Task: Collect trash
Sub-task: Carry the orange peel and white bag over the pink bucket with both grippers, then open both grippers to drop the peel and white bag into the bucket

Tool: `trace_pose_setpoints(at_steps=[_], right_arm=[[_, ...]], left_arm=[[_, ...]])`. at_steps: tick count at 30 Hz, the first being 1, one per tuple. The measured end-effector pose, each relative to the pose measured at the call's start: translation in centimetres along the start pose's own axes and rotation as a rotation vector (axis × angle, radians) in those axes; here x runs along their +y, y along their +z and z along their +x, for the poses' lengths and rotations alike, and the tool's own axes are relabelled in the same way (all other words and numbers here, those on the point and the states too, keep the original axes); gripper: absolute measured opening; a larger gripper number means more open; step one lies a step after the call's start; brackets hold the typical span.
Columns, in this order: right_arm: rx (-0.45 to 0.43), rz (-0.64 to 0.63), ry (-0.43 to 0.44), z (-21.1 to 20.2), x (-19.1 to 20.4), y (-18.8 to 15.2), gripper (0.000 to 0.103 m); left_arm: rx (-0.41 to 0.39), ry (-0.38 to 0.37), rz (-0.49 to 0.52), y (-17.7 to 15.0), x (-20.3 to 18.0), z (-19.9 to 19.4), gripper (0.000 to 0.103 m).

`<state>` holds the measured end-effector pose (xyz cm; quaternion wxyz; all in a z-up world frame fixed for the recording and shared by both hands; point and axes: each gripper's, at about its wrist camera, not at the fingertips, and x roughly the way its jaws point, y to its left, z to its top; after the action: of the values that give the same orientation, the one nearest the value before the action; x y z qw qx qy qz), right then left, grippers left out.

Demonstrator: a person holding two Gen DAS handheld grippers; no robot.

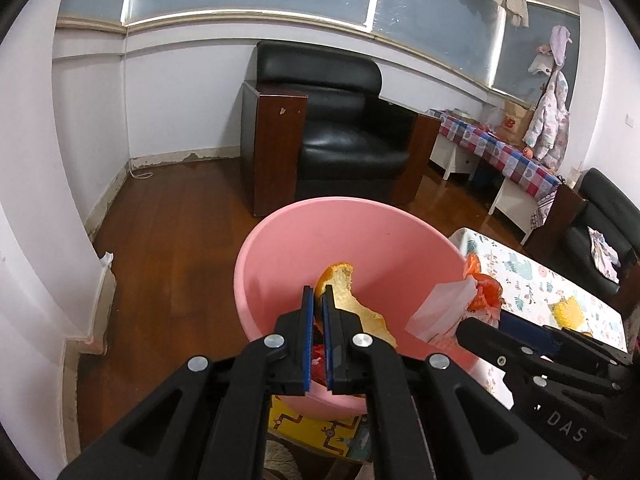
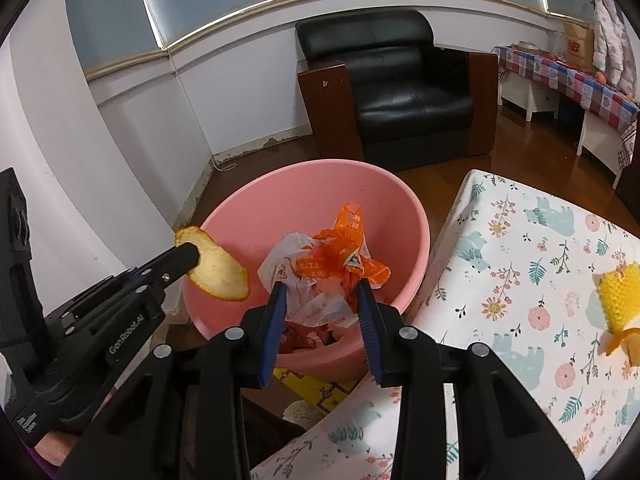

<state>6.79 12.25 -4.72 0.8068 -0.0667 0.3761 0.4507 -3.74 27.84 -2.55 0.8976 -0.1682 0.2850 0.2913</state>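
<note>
My left gripper point(image 1: 318, 293) is shut on a piece of orange peel point(image 1: 352, 300) and holds it over the pink basin point(image 1: 280, 248). In the right wrist view the left gripper point(image 2: 188, 256) shows at left with the peel point(image 2: 218, 270) at the basin's point(image 2: 304, 184) left rim. My right gripper point(image 2: 322, 286) holds a crumpled orange and white plastic bag point(image 2: 320, 268) between its blue fingers, over the basin. The bag also shows in the left wrist view point(image 1: 460, 300). Red scraps point(image 2: 308, 336) lie in the basin bottom.
A table with a floral cloth point(image 2: 520, 264) stands right of the basin, with a yellow mesh item and orange peel point(image 2: 618, 304) on it. A black armchair point(image 2: 404, 80) stands behind. A checkered-cloth bench point(image 1: 500, 152) is at the far right. White wall at left.
</note>
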Motion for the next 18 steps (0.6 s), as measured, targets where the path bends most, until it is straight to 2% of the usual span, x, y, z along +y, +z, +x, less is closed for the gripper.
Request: trace_pose_setpoints(at_steps=[5,10,18], right_arm=[[-0.004,-0.014,-0.009,0.53,0.27,0.23,0.036],[-0.004,-0.028,-0.010,0.78,0.65,0.36,0.038],[-0.005,-0.039,0.009,0.76,0.83,0.29,0.045]], left_arm=[[0.003,0.008,0.000,-0.27,0.09,0.06,0.006],[0.007,0.022,-0.006,-0.40,0.27,0.06,0.024],[-0.006,0.020,-0.013,-0.39,0.41,-0.54,0.035]])
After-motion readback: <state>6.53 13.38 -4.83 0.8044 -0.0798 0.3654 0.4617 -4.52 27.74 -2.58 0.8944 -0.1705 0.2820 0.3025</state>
